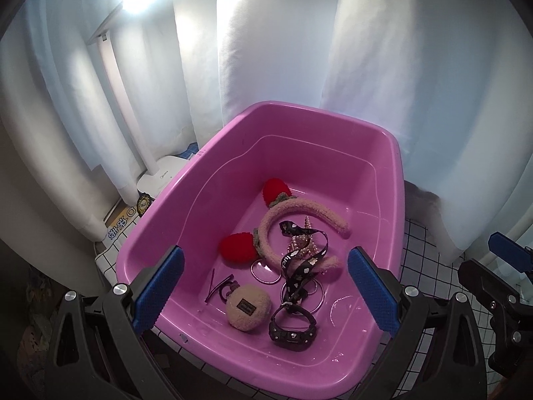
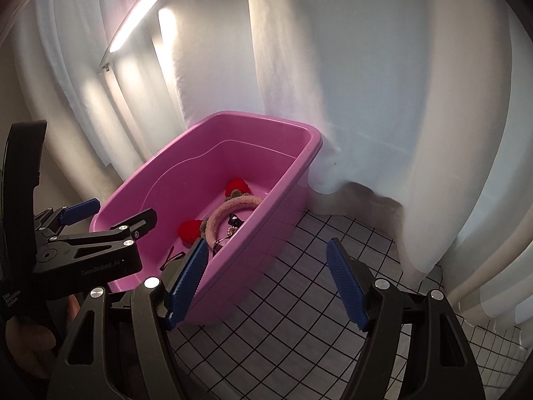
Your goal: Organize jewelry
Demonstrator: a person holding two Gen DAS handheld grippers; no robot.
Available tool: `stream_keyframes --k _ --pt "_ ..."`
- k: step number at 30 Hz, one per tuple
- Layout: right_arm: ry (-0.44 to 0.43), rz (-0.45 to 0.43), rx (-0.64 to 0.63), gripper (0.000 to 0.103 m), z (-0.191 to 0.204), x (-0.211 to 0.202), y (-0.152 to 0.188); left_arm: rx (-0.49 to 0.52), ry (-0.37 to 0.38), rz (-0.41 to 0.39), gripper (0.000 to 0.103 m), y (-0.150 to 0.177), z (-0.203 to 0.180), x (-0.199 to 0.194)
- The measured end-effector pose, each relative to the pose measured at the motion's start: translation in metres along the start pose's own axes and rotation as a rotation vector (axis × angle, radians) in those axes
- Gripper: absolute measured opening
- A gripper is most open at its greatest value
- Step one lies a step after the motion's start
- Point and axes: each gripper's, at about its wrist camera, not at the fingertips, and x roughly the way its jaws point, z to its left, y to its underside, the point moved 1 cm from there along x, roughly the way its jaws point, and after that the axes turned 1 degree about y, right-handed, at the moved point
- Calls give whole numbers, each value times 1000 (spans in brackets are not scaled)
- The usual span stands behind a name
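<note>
A pink plastic tub [image 1: 394,180] holds the jewelry: a pink fuzzy headband [image 1: 299,208] with red pompoms [image 1: 237,246], a black patterned ribbon [image 1: 301,266], a pearl piece [image 1: 301,243], silver hoops [image 1: 265,271], a beige plush pouch [image 1: 248,310], a black studded bracelet [image 1: 293,333] and a dark hair clip [image 1: 216,281]. My left gripper [image 1: 265,286] is open and empty, hovering over the tub's near part. My right gripper [image 2: 266,280] is open and empty over the checked cloth, right of the tub [image 2: 283,180]. The left gripper also shows in the right wrist view [image 2: 113,215].
The tub stands on a white cloth with a black grid [image 2: 316,300]. White curtains [image 2: 366,83] hang close behind and to the right. A lit desk lamp [image 2: 133,20] with a white base [image 1: 160,176] stands left of the tub.
</note>
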Motion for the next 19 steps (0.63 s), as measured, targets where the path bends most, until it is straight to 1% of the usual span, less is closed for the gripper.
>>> stream_keyframes --k 7,19 --pt "-4 1 -5 70 -5 -5 5 -2 -1 -15 97 2 -6 -5" --pt "-2 -3 0 70 -11 -9 7 -17 2 -5 97 1 -11 -9"
